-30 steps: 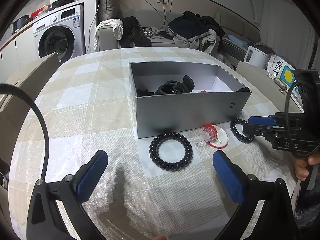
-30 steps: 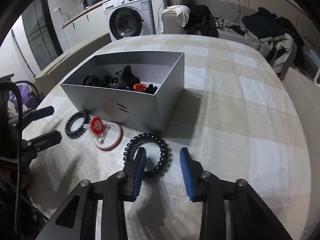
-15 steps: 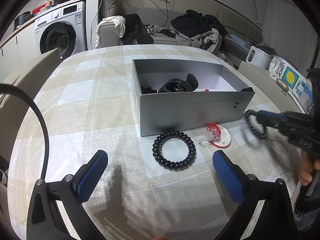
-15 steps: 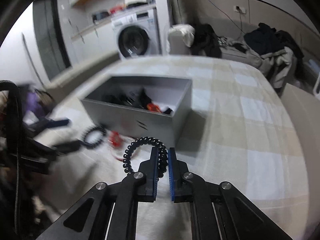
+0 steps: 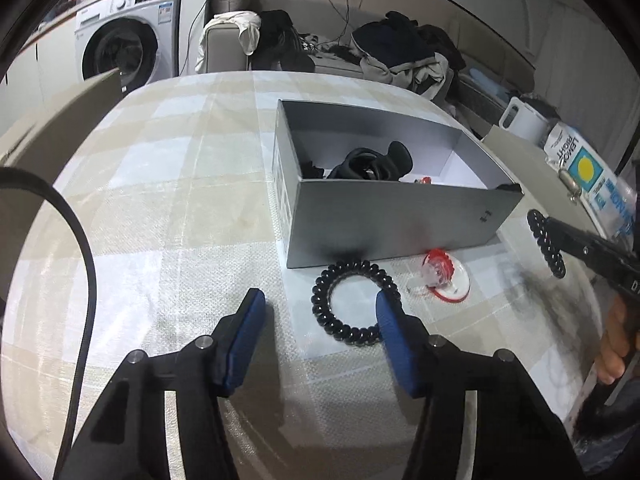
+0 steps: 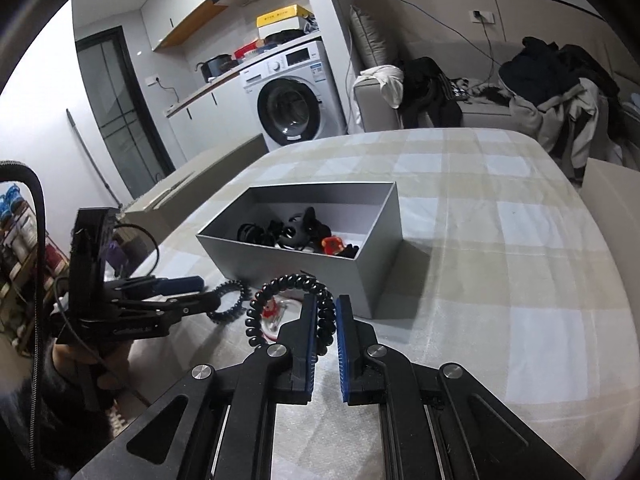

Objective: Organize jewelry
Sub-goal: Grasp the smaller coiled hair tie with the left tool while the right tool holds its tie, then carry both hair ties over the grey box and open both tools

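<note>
A grey open box [image 5: 400, 224] [image 6: 280, 264] on the checked tablecloth holds several dark hair pieces and a small red item. A black spiral hair tie [image 5: 354, 304] lies on the cloth in front of the box, and my left gripper [image 5: 320, 328] is open around its near side, right pad touching it. A red and clear hair clip [image 5: 442, 276] lies to its right. My right gripper [image 6: 324, 320] is shut on a second black spiral hair tie [image 6: 288, 300] and holds it above the table near the box; it also shows in the left wrist view [image 5: 546, 248].
A washing machine [image 6: 292, 100] and a sofa with piled clothes [image 6: 540, 84] stand beyond the table. A white kettle [image 5: 524, 118] and a yellow-and-blue packet [image 5: 588, 172] sit at the right. A beige chair back [image 5: 52, 120] stands at the left edge.
My right gripper closed on the second spiral hair tie and lifted it off the cloth. My left gripper narrowed and moved forward around the first hair tie.
</note>
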A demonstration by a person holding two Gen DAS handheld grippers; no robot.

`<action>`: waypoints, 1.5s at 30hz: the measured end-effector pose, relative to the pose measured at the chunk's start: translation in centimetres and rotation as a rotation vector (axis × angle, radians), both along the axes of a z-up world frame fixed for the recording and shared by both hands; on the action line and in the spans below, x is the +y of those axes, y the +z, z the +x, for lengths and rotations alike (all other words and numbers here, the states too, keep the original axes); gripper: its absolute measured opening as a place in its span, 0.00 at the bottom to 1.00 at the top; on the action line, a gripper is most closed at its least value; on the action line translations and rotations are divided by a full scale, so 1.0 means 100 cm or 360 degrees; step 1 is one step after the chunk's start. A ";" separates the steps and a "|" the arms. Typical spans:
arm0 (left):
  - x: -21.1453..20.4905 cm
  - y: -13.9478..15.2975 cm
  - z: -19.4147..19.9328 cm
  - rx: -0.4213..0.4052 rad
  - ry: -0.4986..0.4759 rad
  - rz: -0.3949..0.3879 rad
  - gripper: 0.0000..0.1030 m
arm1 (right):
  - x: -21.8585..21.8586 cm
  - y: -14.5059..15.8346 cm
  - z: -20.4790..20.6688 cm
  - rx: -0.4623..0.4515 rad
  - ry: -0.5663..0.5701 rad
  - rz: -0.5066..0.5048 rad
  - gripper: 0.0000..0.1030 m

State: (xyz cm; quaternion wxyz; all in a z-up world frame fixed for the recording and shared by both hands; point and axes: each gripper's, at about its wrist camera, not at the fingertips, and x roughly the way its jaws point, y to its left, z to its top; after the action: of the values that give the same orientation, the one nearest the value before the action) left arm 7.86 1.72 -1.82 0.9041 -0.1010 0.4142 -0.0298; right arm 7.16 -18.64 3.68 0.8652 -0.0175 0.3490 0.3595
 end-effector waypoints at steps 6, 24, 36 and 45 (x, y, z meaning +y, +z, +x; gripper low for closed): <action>-0.005 0.002 0.004 0.0027 0.0047 0.0029 0.41 | 0.002 -0.002 -0.001 0.0005 0.0010 -0.0009 0.08; -0.026 0.000 0.010 0.0058 -0.0086 0.0281 0.05 | 0.001 -0.003 0.001 0.0007 0.0017 -0.0022 0.08; -0.017 0.021 -0.014 -0.0096 -0.0092 0.0155 0.05 | 0.002 0.002 -0.003 -0.0019 0.0037 0.0024 0.08; -0.014 0.060 -0.020 -0.0316 -0.0044 0.0118 0.05 | 0.003 0.034 0.001 -0.0101 -0.0004 0.0121 0.08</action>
State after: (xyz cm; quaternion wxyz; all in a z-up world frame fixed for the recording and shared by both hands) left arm 5.89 0.28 4.22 0.9433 -0.0583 0.3248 -0.0367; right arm 7.22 -18.39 7.12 0.8764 0.0044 0.3074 0.3707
